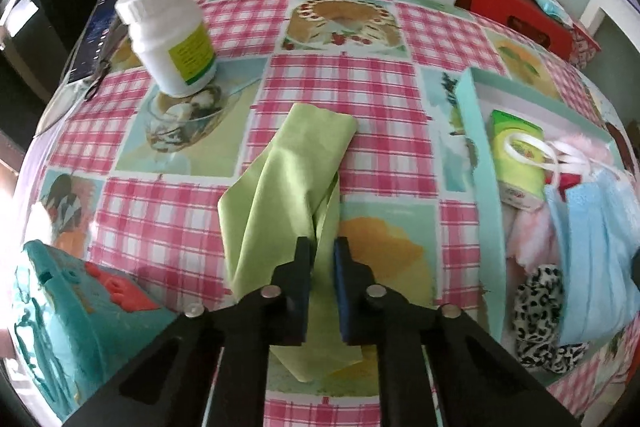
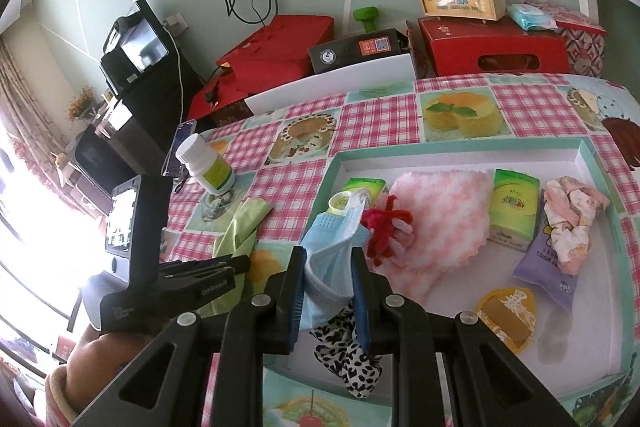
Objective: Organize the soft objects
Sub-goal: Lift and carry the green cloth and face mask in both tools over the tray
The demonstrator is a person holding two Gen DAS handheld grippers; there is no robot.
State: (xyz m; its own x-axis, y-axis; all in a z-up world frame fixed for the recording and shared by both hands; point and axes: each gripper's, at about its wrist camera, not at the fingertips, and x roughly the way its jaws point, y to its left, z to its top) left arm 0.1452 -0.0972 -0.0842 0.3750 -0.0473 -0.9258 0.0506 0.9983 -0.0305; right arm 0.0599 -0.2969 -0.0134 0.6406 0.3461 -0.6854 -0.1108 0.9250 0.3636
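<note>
A light green cloth lies crumpled on the checked tablecloth; it also shows in the right wrist view. My left gripper is shut on its near fold. My right gripper is shut on a blue face mask and holds it over the left end of the teal tray. The mask also shows in the left wrist view. In the tray lie a pink fluffy cloth, a red and white yarn piece, a leopard-print fabric and a crumpled pink cloth.
A white pill bottle stands at the table's far left. Green tissue packs, a purple packet and a yellow packet lie in the tray. A teal toy sits near left. Red boxes stand behind the table.
</note>
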